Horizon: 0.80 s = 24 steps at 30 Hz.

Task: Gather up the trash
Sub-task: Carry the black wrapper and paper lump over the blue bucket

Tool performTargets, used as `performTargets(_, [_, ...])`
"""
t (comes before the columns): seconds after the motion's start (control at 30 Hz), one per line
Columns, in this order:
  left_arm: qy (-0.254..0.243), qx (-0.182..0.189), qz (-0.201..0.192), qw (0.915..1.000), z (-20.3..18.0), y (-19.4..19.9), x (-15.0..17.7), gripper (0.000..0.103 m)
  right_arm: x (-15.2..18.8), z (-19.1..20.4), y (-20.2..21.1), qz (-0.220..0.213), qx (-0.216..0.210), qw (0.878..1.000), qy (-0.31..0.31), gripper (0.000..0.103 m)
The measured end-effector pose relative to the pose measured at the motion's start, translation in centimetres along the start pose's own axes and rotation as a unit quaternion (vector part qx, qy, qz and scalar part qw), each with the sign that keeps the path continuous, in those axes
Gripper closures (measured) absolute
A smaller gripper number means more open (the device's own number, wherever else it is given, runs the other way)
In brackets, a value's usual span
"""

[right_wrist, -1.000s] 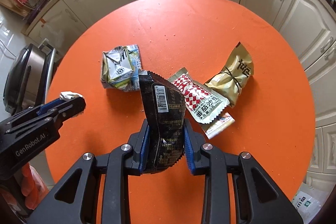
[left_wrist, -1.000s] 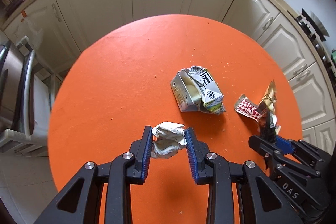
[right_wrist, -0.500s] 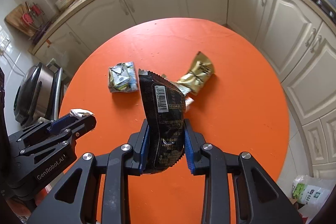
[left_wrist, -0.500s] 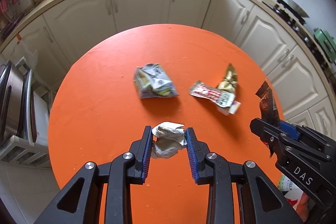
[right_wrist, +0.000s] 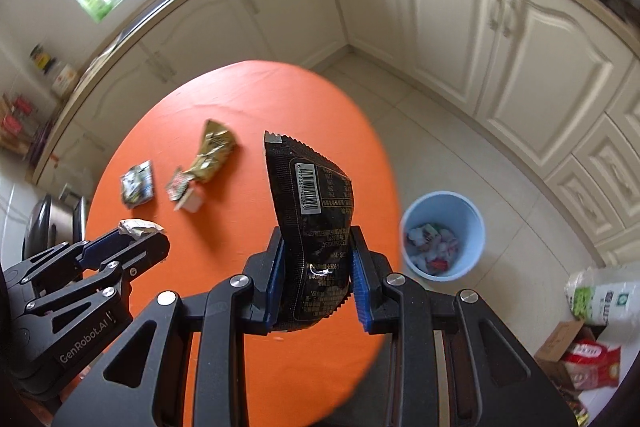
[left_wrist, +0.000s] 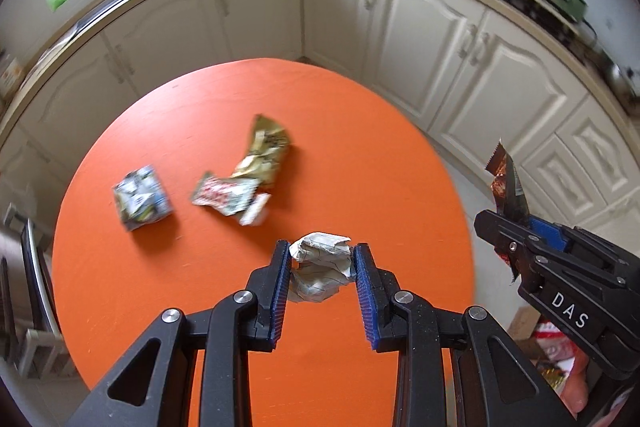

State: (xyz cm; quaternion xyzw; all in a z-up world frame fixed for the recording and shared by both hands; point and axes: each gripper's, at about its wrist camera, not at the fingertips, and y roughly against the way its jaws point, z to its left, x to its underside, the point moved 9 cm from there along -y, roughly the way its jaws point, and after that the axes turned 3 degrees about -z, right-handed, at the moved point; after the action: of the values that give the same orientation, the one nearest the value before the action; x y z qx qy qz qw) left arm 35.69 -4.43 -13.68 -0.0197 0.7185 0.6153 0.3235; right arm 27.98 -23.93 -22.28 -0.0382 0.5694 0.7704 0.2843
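Left gripper (left_wrist: 321, 267) held raised, jaws clamped on a crumpled paper wad (left_wrist: 320, 269), fingers pointing forward and down. Right gripper (right_wrist: 318, 269) raised alongside, to the right, jaws pinched on an upright black snack wrapper (right_wrist: 316, 223).

Motion blur smears the crushed carton (left_wrist: 142, 202), the red-and-white sachet (left_wrist: 224, 191) and the gold wrapper (left_wrist: 266, 151) on the orange table (left_wrist: 200, 115), so their print cannot be read. The black wrapper (right_wrist: 316, 223) hides part of the table behind it, and its small text is illegible apart from the barcode. The contents of the blue bin (right_wrist: 443, 235) are too small to identify. The bags (right_wrist: 592, 351) at lower right are cut off by the frame edge.
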Motion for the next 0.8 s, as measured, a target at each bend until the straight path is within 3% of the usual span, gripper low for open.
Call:
performTargets(0.27, [-0.091, 0.021, 0.017, 0.9955, -10.7, -3.2, -2.2, 0.075, 0.3, -11.1, 2.4, -0.018, 0.053, 0.994, -0.090, 0.072])
performTargets(0.53, [-0.136, 0.035, 0.058, 0.9884, -19.0, -8.7, -4.6, 0.075, 1.5, -19.0, 3.6, -0.019, 0.097, 0.983, -0.155, 0.071])
performTargets(0.8, [-0.187, 0.015, 0.040, 0.9814, -25.7, -13.8, -7.5, 0.073, 2.9, -24.7, 3.2, -0.004, 0.112, 0.974, -0.197, 0.071])
